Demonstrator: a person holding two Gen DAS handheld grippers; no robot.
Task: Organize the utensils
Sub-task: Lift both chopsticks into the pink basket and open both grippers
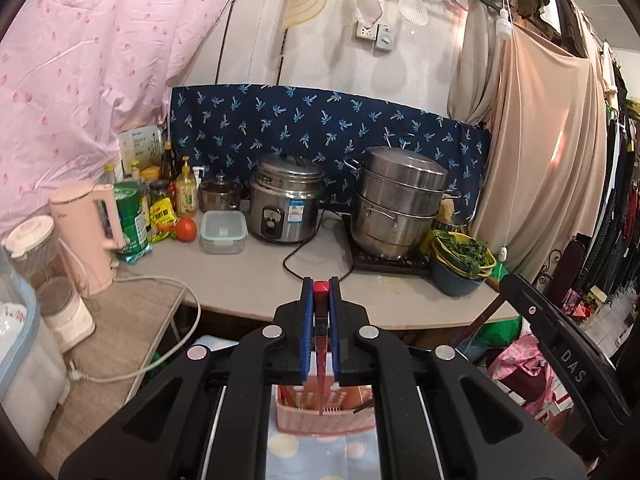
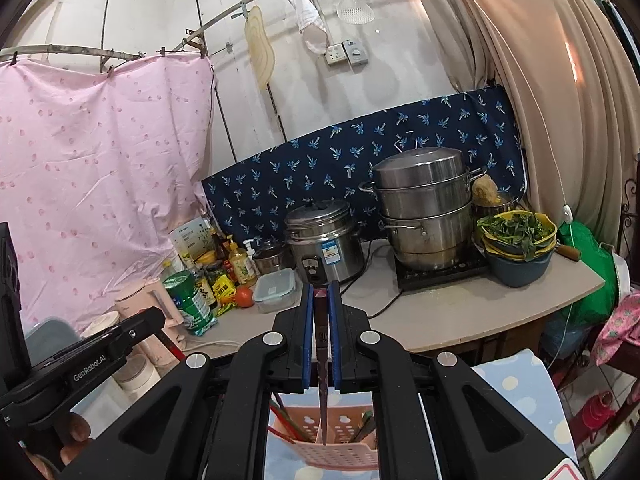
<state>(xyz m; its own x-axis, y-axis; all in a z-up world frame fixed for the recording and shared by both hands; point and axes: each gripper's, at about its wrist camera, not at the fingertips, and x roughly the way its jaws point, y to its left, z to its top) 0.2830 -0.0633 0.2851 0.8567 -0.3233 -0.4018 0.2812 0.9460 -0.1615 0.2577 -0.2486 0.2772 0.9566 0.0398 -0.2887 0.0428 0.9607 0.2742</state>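
My left gripper (image 1: 320,286) is shut on a red chopstick (image 1: 321,344) that hangs tip-down over a pink perforated utensil basket (image 1: 325,420). My right gripper (image 2: 321,290) is shut on a dark brown chopstick (image 2: 322,360) whose tip reaches down into the same pink basket (image 2: 340,452). The basket holds several red and dark utensils (image 2: 286,420) and stands on a blue cloth with pale dots (image 2: 508,384). The right gripper's side shows at the right of the left wrist view (image 1: 560,344), and the left gripper's side at the left of the right wrist view (image 2: 88,364).
Behind is a grey counter (image 1: 256,276) with a rice cooker (image 1: 286,200), a stacked steel steamer (image 1: 400,204) on an induction hob, bowls of greens (image 1: 460,256), a lidded food box (image 1: 222,232), a tomato, bottles and a pink kettle (image 1: 86,232). Curtains hang on both sides.
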